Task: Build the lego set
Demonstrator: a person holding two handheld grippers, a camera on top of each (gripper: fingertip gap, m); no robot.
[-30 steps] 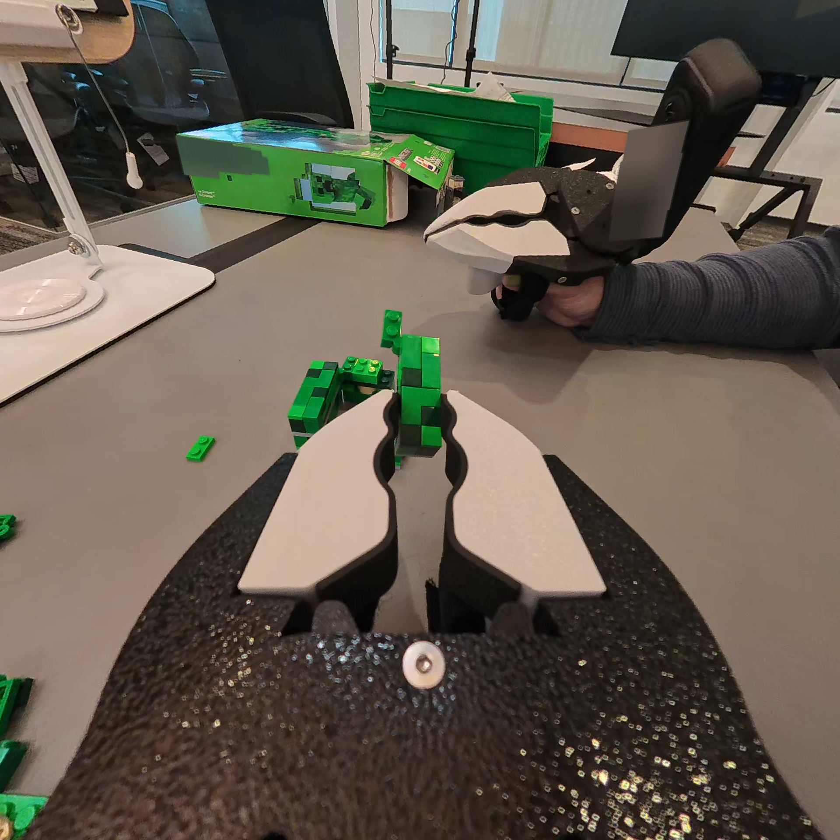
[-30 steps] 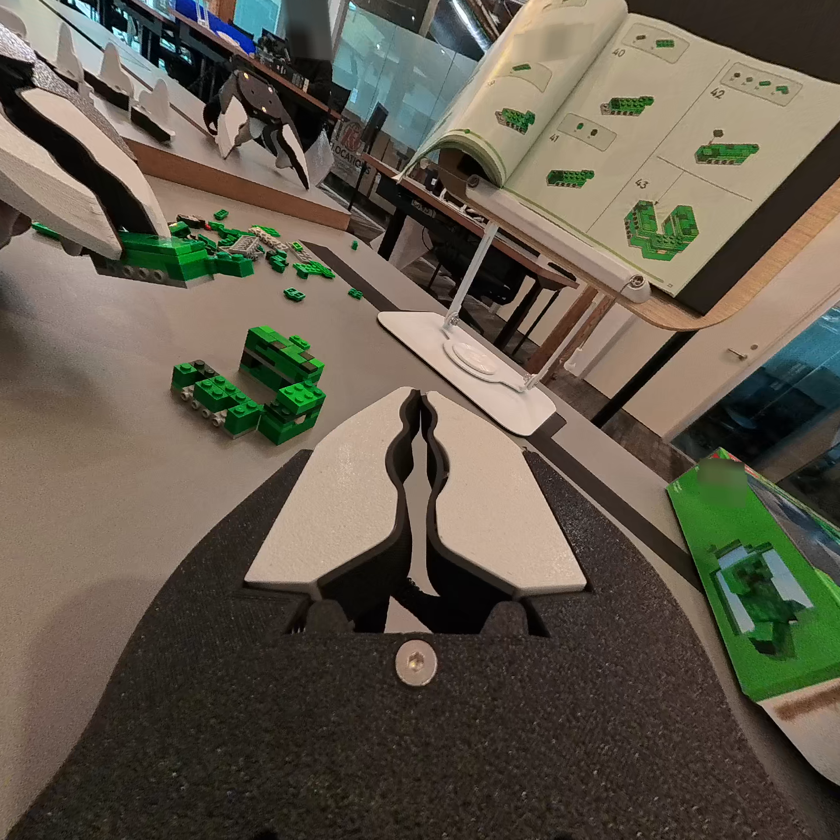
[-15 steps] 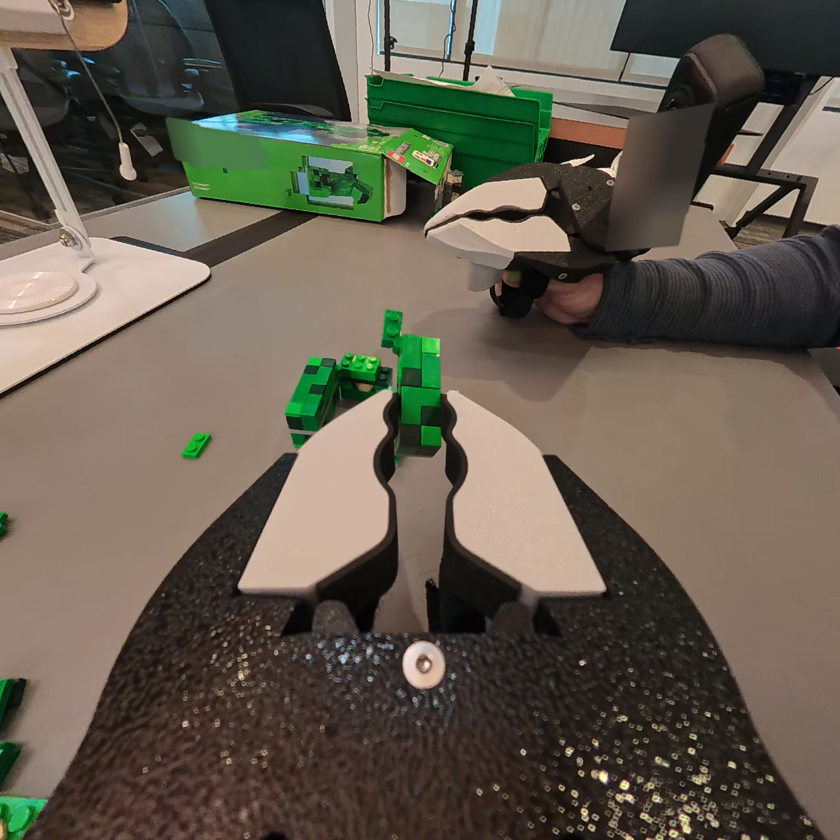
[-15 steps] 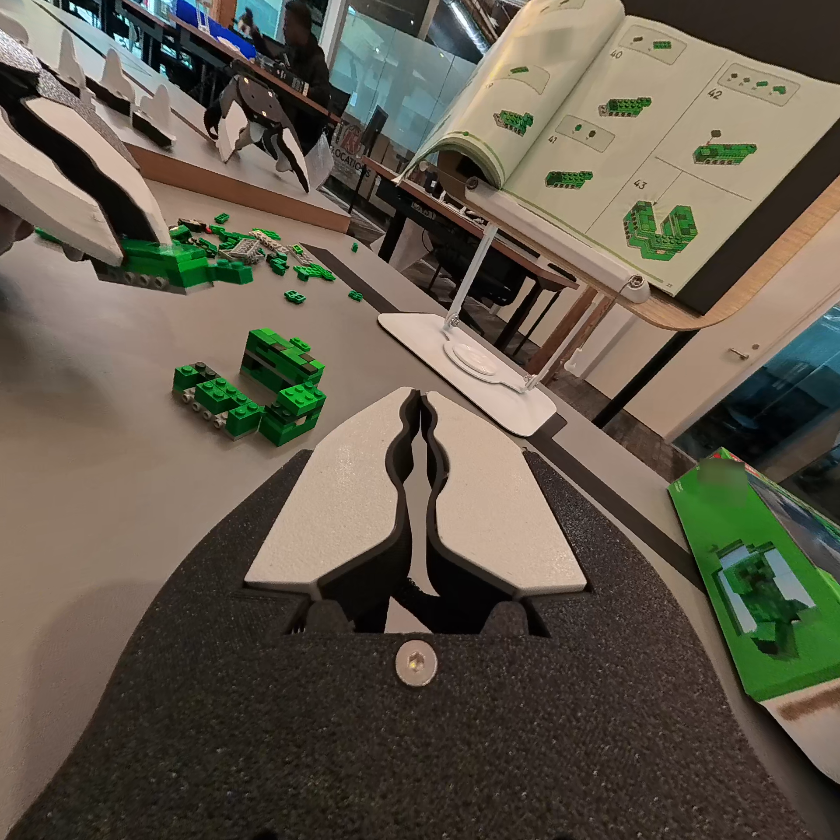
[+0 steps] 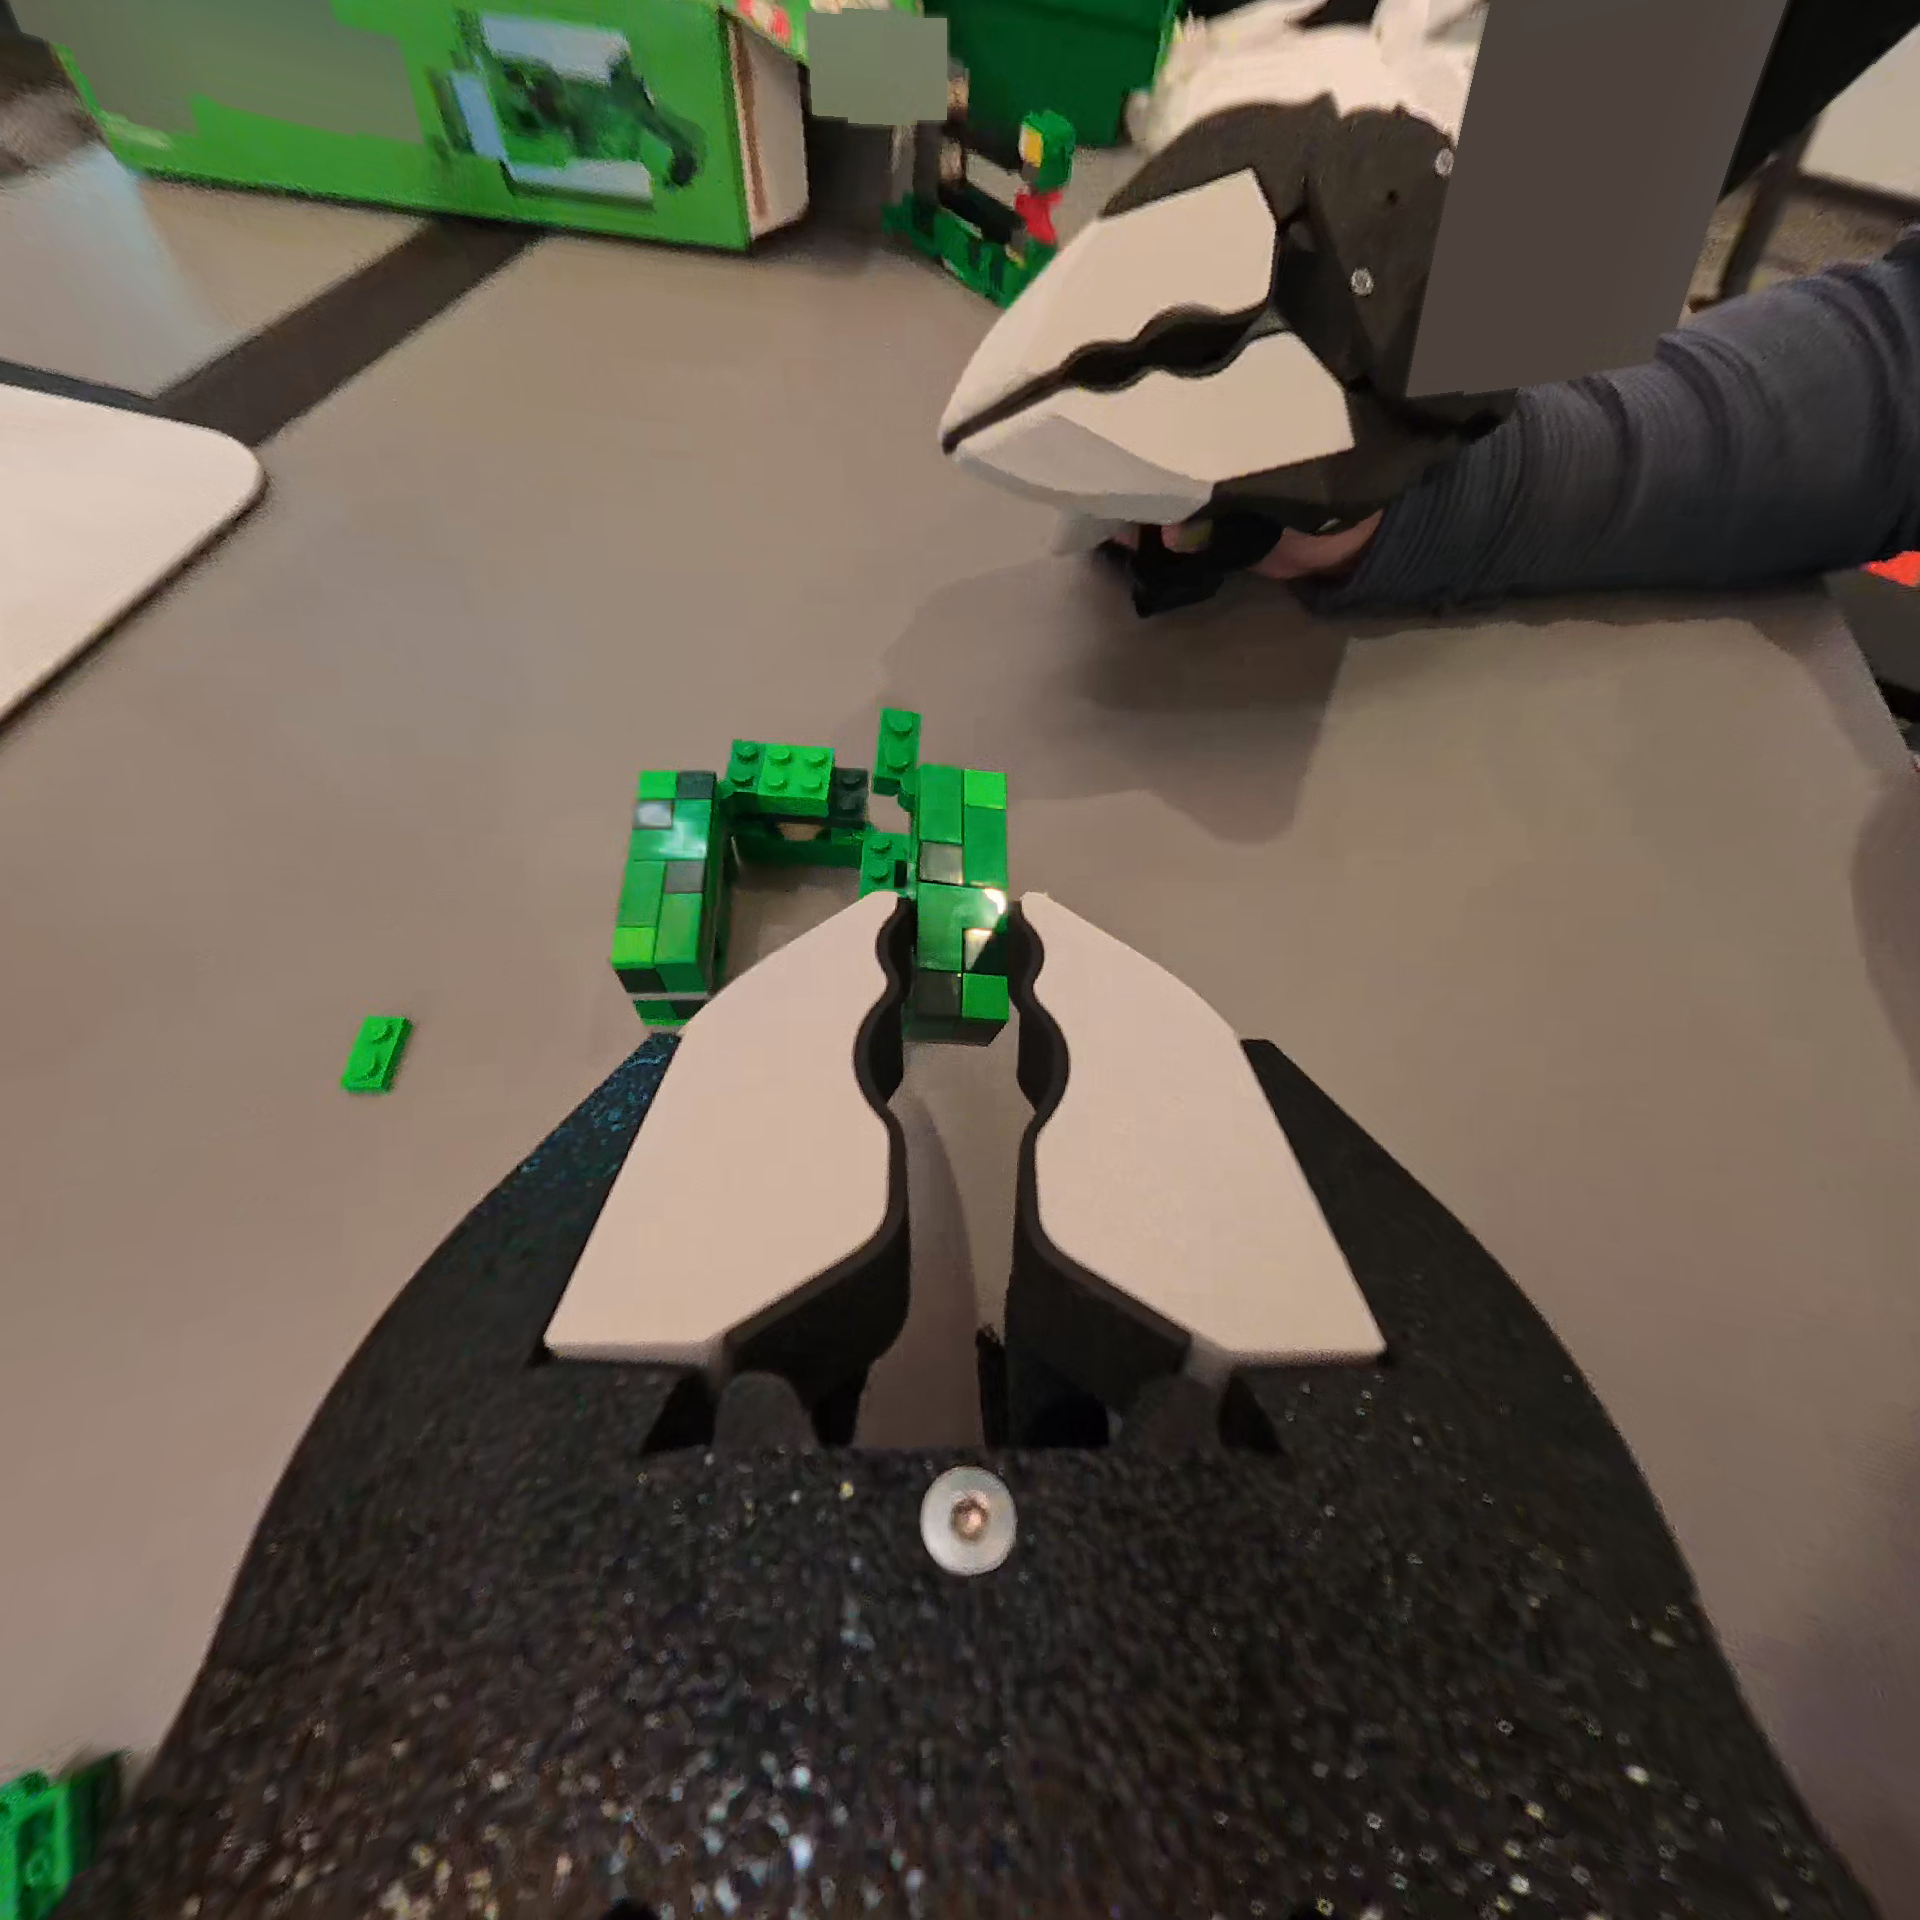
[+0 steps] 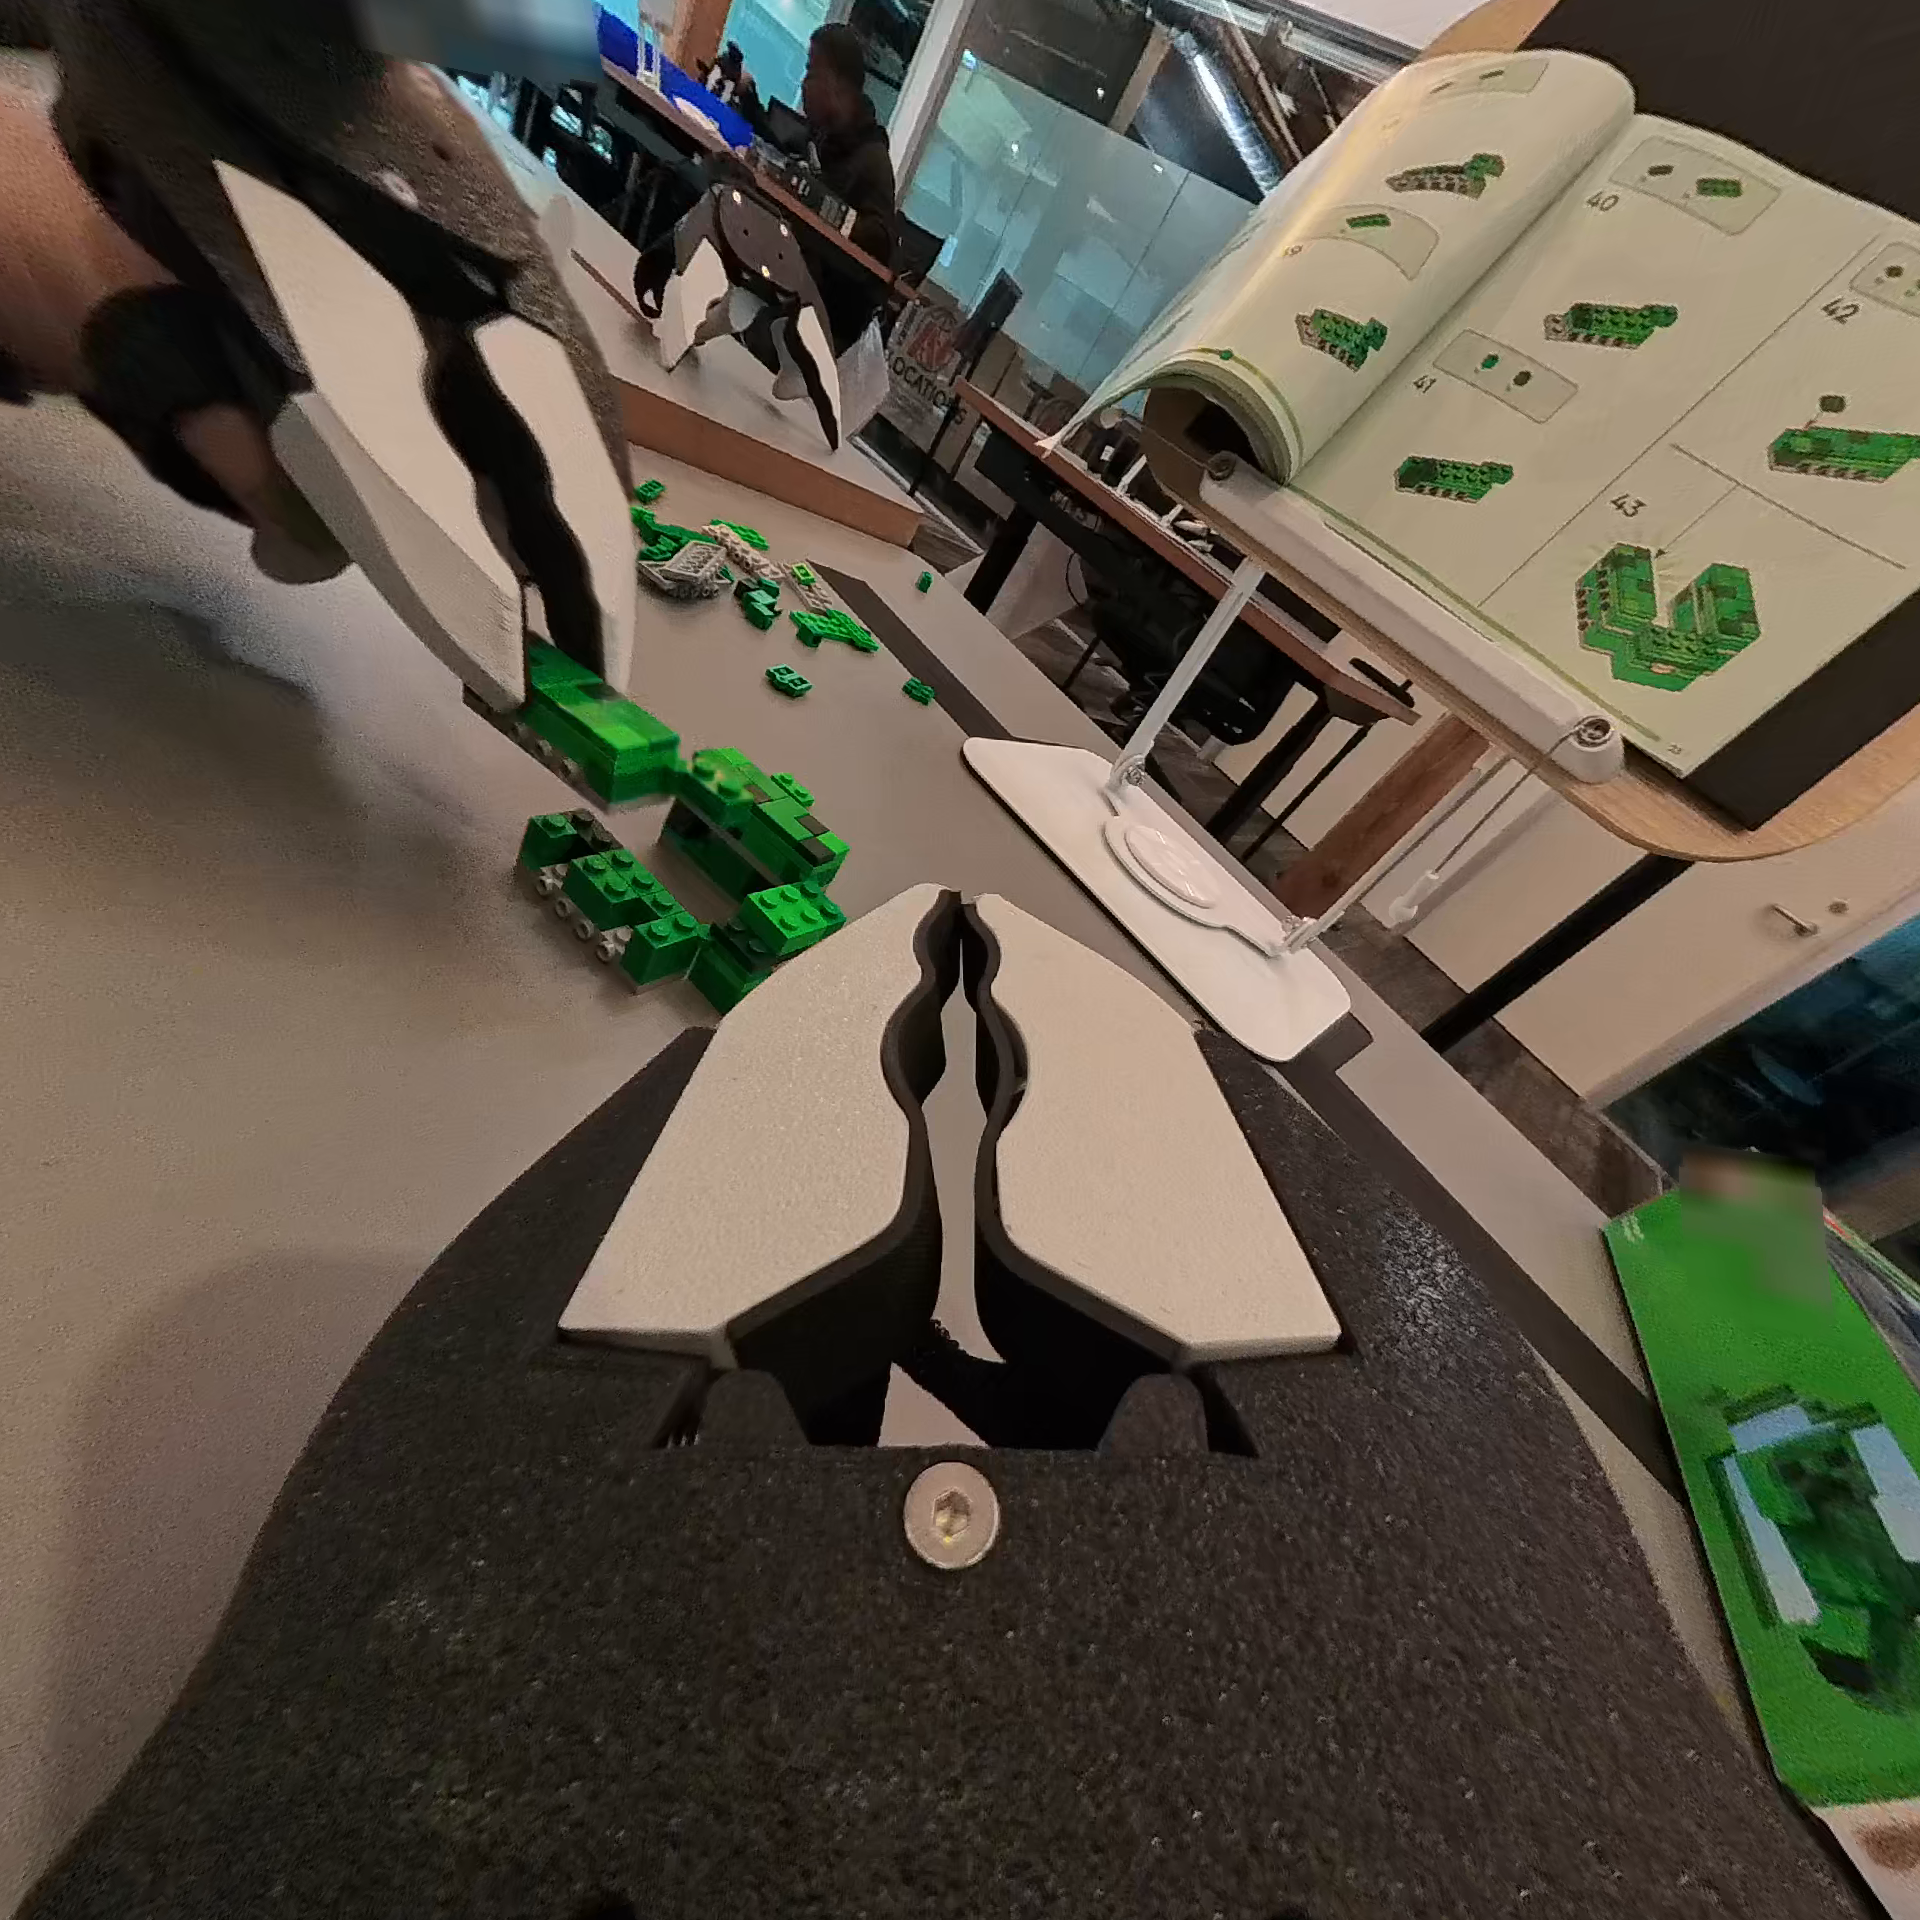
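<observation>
My left gripper (image 5: 958, 906) is shut on a long green Lego block (image 5: 961, 935) and holds it tilted down. The block's far end (image 6: 603, 732) is right at a U-shaped green Lego assembly (image 6: 717, 894) that lies on the grey table (image 5: 1351, 1039). I cannot tell whether they touch. In the left wrist view the assembly (image 5: 670, 894) sits just left of and behind the held block. My right gripper (image 6: 958, 906) is shut and empty, close to the assembly's near side. It also shows in the left wrist view (image 5: 961, 436), above the table at the upper right.
An open instruction booklet (image 6: 1558, 416) rests on a white stand (image 6: 1164, 862). A green set box (image 5: 416, 104) and a small built model (image 5: 997, 208) are at the back. Loose pieces (image 6: 748, 582) lie beyond the assembly, and a small green plate (image 5: 374, 1055) lies to the left. The left gripper's tips are roughly 10 cm from the right gripper's. To reach the small green plate (image 5: 374, 1055) in a straight line is about 12 cm for my left fingers, about 15 cm for my right.
My left gripper has tipped down and brought the held block from above the table to the U-shaped assembly. My right gripper has moved in closer to the assembly, still shut.
</observation>
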